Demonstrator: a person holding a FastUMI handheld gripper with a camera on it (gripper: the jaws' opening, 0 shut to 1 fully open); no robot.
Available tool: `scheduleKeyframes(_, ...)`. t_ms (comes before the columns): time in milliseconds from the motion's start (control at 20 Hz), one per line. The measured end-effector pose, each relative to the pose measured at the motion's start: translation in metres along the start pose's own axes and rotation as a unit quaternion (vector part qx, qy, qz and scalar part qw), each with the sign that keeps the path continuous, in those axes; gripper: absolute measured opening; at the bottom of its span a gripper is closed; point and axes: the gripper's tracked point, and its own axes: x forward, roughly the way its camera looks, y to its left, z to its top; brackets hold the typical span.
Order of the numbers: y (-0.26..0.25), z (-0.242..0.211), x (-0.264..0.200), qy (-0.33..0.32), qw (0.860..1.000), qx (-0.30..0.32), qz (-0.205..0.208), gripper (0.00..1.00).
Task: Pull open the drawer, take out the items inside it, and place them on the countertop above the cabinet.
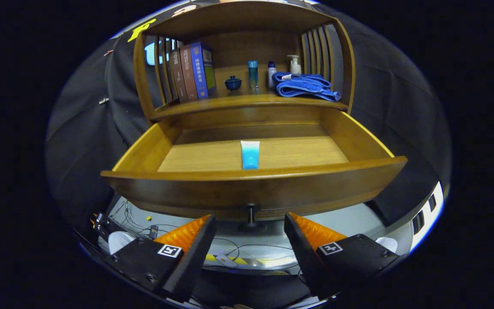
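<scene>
The wooden drawer stands pulled out toward me, its front panel just beyond my fingers. A blue and white tube lies alone on the drawer floor, near the front and centred. The drawer's dark knob hangs under the front panel, just ahead of my gripper, in the gap between the fingers with neither touching it. The gripper is open and holds nothing. Above the drawer runs the countertop of the cabinet.
On the countertop stand several books at the left, a small dark blue lidded pot, a blue bottle, a white bottle, a pump bottle and a folded blue towel. Cables lie on the floor below.
</scene>
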Motion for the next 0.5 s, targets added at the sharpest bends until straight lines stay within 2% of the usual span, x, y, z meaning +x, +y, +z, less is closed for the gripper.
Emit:
scheduleKeyframes(200,0.011,0.049,-0.014,-0.019,1.000,0.003,0.019,0.98)
scheduleKeyframes(500,0.012,0.115,0.040,-0.005,1.000,0.014,0.026,0.99)
